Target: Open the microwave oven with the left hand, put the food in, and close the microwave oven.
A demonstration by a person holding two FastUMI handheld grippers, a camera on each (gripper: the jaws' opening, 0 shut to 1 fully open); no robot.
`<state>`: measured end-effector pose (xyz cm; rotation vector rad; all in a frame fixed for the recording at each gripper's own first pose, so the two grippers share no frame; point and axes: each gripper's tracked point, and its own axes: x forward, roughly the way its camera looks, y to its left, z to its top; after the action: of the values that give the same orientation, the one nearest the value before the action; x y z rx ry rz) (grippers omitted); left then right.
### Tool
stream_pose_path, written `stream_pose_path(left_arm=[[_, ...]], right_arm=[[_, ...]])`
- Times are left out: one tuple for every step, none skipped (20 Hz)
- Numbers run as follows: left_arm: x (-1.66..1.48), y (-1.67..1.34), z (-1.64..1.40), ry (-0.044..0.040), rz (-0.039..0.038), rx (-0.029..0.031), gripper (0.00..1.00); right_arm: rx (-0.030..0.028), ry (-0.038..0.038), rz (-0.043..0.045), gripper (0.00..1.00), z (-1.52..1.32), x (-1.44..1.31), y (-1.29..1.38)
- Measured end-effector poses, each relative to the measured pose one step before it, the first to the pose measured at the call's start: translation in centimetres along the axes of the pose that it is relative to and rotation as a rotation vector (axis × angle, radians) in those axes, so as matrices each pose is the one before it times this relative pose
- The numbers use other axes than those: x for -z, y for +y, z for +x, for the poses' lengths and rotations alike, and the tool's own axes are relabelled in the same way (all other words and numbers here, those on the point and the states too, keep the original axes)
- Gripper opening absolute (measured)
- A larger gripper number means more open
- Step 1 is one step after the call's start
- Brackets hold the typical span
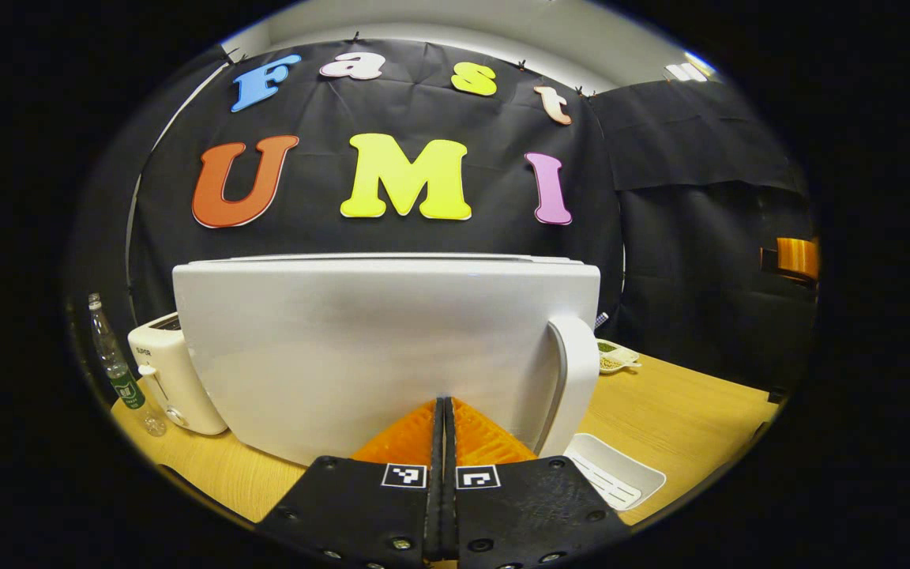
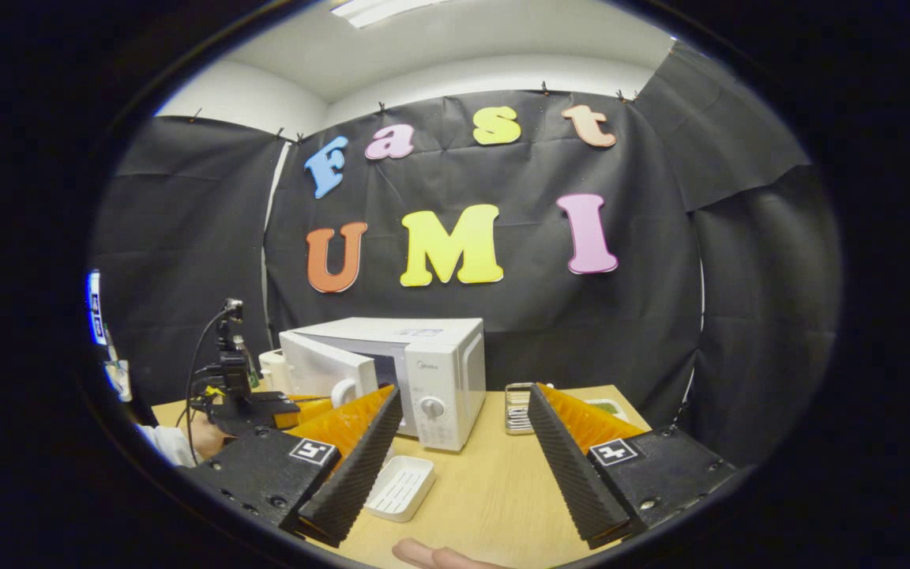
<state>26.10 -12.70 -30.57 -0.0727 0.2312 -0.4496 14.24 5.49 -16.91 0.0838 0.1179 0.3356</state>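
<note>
Right now the table (image 2: 486, 482) carries everything, and the microwave (image 2: 439, 371) stands toward its back, in front of the black wall. Seen from your right gripper view, its door (image 2: 325, 367) is swung partly open toward your left side, with the dark cavity showing between door and control panel. In your left gripper view that same door (image 1: 376, 348) takes up most of the picture, its handle (image 1: 577, 379) standing upright at the door's right edge.

Your left gripper (image 1: 444, 411) has its fingers clenched together with nothing between them, tips right up against the door's lower face; whether they touch it you cannot tell. From the right gripper view you see that left gripper (image 2: 265, 407) farther off by the door, with your hand (image 2: 206, 435) holding it.

Your right gripper (image 2: 463, 427) hangs over the table well short of the microwave, fingers spread wide and holding nothing.

A toaster (image 1: 171, 379) sits just left of the door, and a bottle (image 1: 119, 371) stands beside it near the table's edge. A white tray (image 2: 400, 488) lies on the table in front of the microwave, empty as far as you can see. The food (image 1: 611, 357) sits in a small dish on the table behind the door's right edge, apart from both grippers.
</note>
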Motion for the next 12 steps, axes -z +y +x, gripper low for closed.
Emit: stream_pose_path(left_arm=[[-0.061,0.027,0.663,-0.00044,-0.00337,-0.008,0.0],[0.064,-0.202,0.645,0.00735,-0.0115,0.00202,0.12],[-0.065,-0.15,0.55,0.0022,-0.0063,-0.00385,0.0],[-0.329,0.088,0.551,-0.00692,0.00009,-0.00715,0.0],[-0.091,0.126,0.563,-0.0051,-0.00422,-0.00841,0.0],[-0.085,0.04,0.517,-0.0002,-0.01033,-0.00441,0.0],[-0.067,-0.077,0.419,0.00277,-0.00789,-0.00681,0.0],[-0.144,0.118,0.382,0.00065,-0.00221,-0.01127,0.0],[-0.109,0.226,0.414,0.00104,0.00349,-0.01304,0.0],[-0.124,0.117,0.368,0.00183,0.00504,-0.01198,0.0],[0.037,0.146,0.106,0.00853,0.00073,-0.01533,0.0],[-0.314,-0.193,0.087,-0.0037,-0.00356,-0.00383,0.01]], right_arm=[[0.00112,-0.0048,0.00257,1.0,0.127,0.038,-0.278],[0.00103,-0.00287,0.00165,0.95,0.057,0.099,-0.15],[0.00103,-0.00089,-0.00014,1.0,-0.027,0.046,-0.09],[0.00192,-0.00005,-0.00044,1.0,0.016,0.116,-0.103],[0.00204,0.00274,-0.00461,1.0,-0.003,0.078,-0.024],[0.00421,0.00214,-0.00584,0.95,-0.204,0.045,-0.062],[0.00651,0.00038,-0.00547,0.95,-0.137,-0.126,-0.019],[0.00424,0.00074,-0.00665,1.0,-0.252,-0.125,0.091],[0.00352,-0.00119,-0.00863,1.0,-0.193,-0.194,0.125],[0.00913,0.00208,-0.01276,0.95,-0.339,-0.231,-0.066],[0.01269,-0.0013,-0.00782,1.0,-0.299,-0.22,-0.076],[0.01048,0.00083,-0.00268,1.0,-0.239,-0.2,0.015]])
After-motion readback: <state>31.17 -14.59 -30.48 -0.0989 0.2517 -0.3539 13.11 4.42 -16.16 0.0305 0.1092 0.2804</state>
